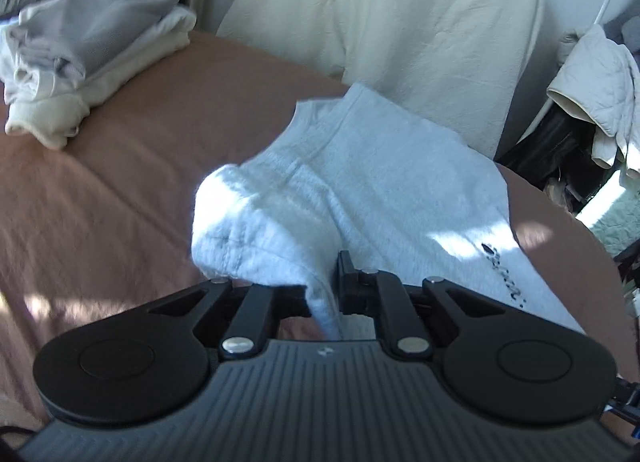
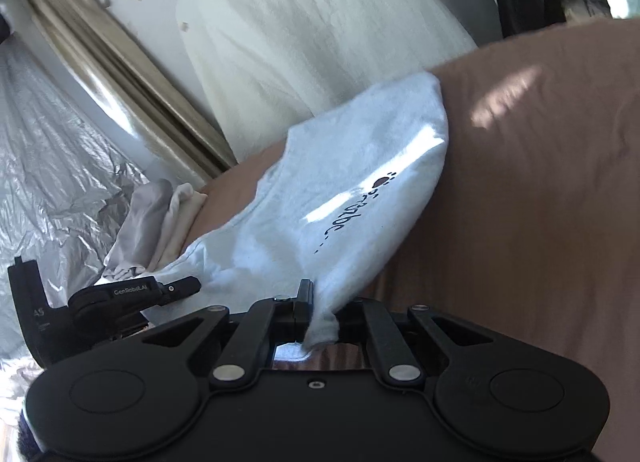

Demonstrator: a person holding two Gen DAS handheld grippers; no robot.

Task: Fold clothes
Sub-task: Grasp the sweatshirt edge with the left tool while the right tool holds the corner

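Both grippers have a pinch on the same white t-shirt (image 1: 360, 189) here. The left gripper (image 1: 325, 294) is clamped tight on a bunched bit of the shirt's edge, with the fabric squeezed between the jaws and rising up and away in front of it. The right gripper (image 2: 316, 316) is clamped just as tight on another corner, a little wad of cloth poking out below its jaws. From the right wrist view the left gripper (image 2: 188, 286) shows up off to its left, at the far edge of the shirt. The shirt stretches ahead of both grippers over the brown bed cover (image 1: 140, 165), with small dark printed lettering (image 2: 348, 209) facing up. Further out and to the left of the left gripper sits a stack of folded clothes (image 1: 88, 49), grey on cream. Beyond the shirt there's a big cream sheet (image 1: 400, 21).
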